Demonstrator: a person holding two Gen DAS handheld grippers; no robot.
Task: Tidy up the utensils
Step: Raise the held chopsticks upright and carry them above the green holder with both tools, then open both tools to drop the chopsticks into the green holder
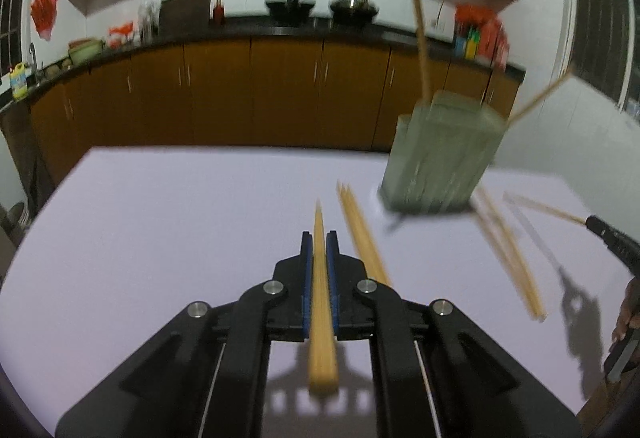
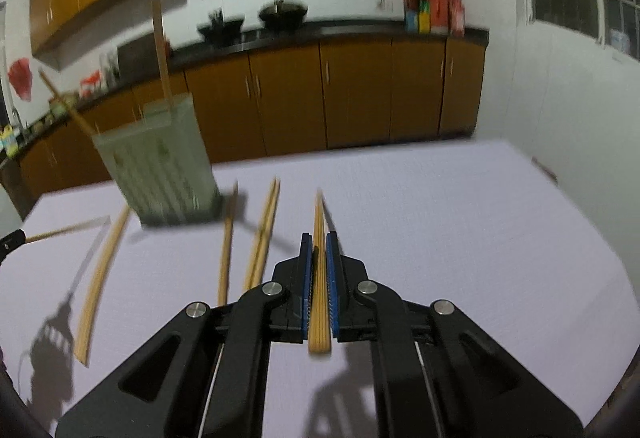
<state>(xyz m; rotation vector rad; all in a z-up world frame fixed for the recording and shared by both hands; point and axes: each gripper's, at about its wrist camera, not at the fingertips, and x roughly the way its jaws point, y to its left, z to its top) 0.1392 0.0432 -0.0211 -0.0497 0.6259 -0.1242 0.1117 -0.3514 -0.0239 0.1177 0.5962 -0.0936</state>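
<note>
Left tool [image 1: 320, 238]: pads pressed together on one chopstick [image 1: 320, 278]. The stick's long axis runs along the fingers, thin tip forward toward the far edge of the bench [image 1: 160, 206], thick end projecting back behind the pads. It is held clear of the surface.

Right tool [image 2: 319, 240]: pads pinching a second stick [image 2: 319, 278] in the same way, long axis along the fingers, tip pointing toward the far edge.

Holder [image 2: 160, 162]: a pale green slotted container standing on the bench near its far edge, between the two tools. Two sticks stand inside it; one [image 2: 162, 50] is nearly upright, the other [image 2: 66, 104] leans outward over the rim.

Loose sticks [image 2: 262, 234] lie flat on the bench beside the holder, their long axes running roughly from near edge to far edge. One pair lies touching, side by side; the others lie singly, apart. Motion blur hides finer detail.
</note>
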